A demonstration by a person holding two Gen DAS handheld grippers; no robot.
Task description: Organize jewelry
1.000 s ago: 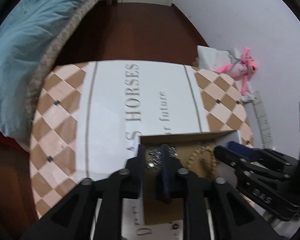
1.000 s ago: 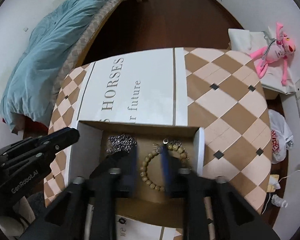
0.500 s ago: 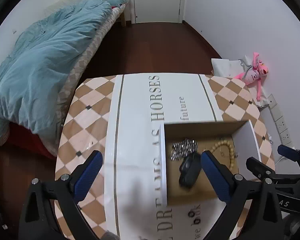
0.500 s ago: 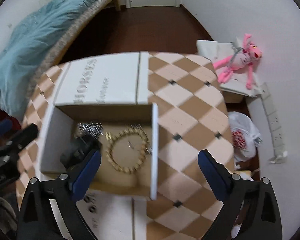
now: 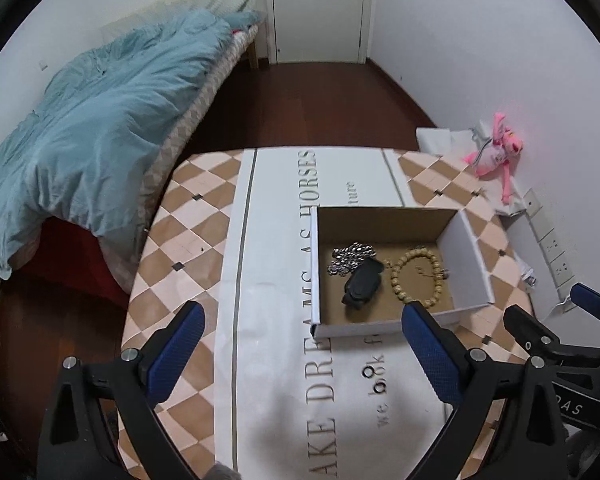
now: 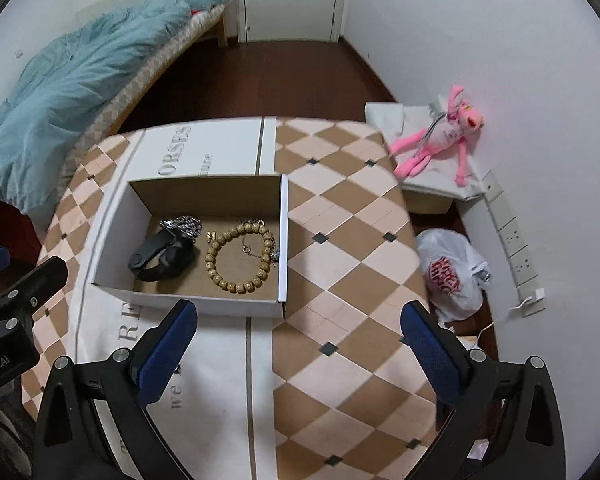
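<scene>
An open cardboard box (image 5: 315, 272) (image 6: 284, 240) stands on the round checkered table (image 5: 180, 240) (image 6: 340, 216). Inside lie a black watch (image 5: 362, 284) (image 6: 162, 258), a silver chain (image 5: 350, 256) (image 6: 184, 225) and a wooden bead bracelet (image 5: 418, 278) (image 6: 240, 258) with a thin chain. My left gripper (image 5: 302, 354) is open and empty, above the table in front of the box. My right gripper (image 6: 298, 354) is open and empty, held above the table in front of the box's right corner. Each gripper shows in the other's view, the right gripper (image 5: 556, 332) and the left gripper (image 6: 24, 280).
A white runner with lettering (image 5: 276, 360) crosses the table under the box. A bed with a blue duvet (image 5: 92, 120) is at the left. A pink plush toy (image 6: 440, 136), a plastic bag (image 6: 448, 276) and a power strip (image 6: 516, 236) lie on the right by the wall.
Both grippers have opened and pulled back and up out of the box. The black watch now lies inside the box beside the silver chain.
</scene>
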